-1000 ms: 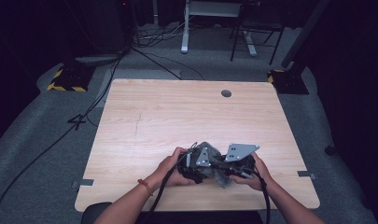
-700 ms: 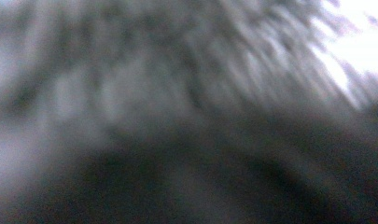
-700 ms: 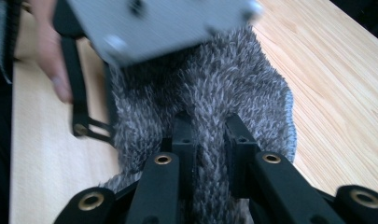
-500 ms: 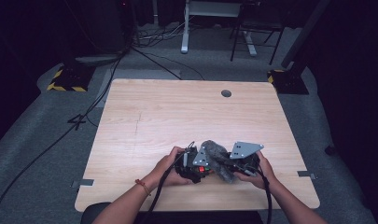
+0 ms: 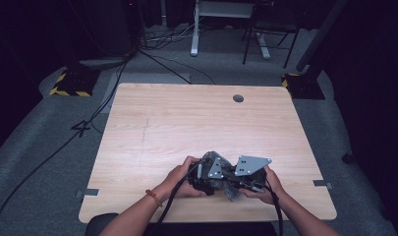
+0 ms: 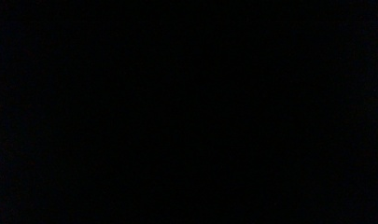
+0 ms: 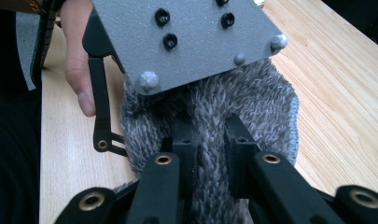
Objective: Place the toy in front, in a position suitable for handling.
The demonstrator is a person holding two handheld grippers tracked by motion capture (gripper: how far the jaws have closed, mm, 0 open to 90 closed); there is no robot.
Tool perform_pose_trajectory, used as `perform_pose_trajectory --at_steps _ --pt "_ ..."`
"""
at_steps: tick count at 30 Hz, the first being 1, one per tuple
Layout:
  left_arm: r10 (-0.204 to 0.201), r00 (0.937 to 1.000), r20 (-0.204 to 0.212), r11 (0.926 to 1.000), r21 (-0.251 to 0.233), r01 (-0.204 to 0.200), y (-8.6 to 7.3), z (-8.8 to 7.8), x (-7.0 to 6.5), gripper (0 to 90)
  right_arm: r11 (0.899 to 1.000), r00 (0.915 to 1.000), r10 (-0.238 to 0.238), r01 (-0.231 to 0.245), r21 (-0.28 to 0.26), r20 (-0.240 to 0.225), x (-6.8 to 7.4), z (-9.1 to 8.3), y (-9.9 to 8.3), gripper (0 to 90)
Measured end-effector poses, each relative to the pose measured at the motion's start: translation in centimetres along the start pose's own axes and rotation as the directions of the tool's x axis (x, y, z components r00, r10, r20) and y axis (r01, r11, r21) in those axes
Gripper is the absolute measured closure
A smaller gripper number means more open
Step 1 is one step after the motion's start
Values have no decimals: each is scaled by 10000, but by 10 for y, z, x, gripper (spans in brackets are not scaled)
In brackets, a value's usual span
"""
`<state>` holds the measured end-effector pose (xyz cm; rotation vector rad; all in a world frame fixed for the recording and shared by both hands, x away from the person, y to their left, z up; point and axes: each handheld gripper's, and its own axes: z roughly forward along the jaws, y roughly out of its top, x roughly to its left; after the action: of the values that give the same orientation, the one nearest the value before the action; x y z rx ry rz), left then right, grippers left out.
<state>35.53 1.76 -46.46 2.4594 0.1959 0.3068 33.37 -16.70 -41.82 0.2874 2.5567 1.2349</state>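
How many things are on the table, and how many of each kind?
Fuzzy grey knitted cloth piece: 1
Handheld black grippers with grey three-cornered plates: 2, the left gripper and the right gripper, both closed on the cloth
Total: 3 things on the light wooden table

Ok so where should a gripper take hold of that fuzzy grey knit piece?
Pinch a raised fold of the grey knit piece, coming in low along the table from the person's edge. It lies limp and flat, so only a bunched ridge fits between jaws, as the right gripper shows.
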Motion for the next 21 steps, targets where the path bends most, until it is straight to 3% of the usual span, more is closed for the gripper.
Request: perform_pose_trajectory --at_steps 8,11,17,21 --pt "-42 10000 6 10000 87 42 -2 -2 2 338 9984 9979 469 -482 290 438 -18 -4 -15 783" --pt "-278 9996 36 9993 -233 279 -5 -9 6 338 9954 9947 762 -800 527 693 -26 -7 -27 785" --pt "-579 9983 68 9953 -769 582 -7 -18 10 338 9893 9889 1379 -1402 406 551 -36 -9 -40 784" --pt "-621 9980 86 9938 -923 626 -7 -21 10 338 9889 9886 1468 -1474 181 332 -35 -9 -39 784"
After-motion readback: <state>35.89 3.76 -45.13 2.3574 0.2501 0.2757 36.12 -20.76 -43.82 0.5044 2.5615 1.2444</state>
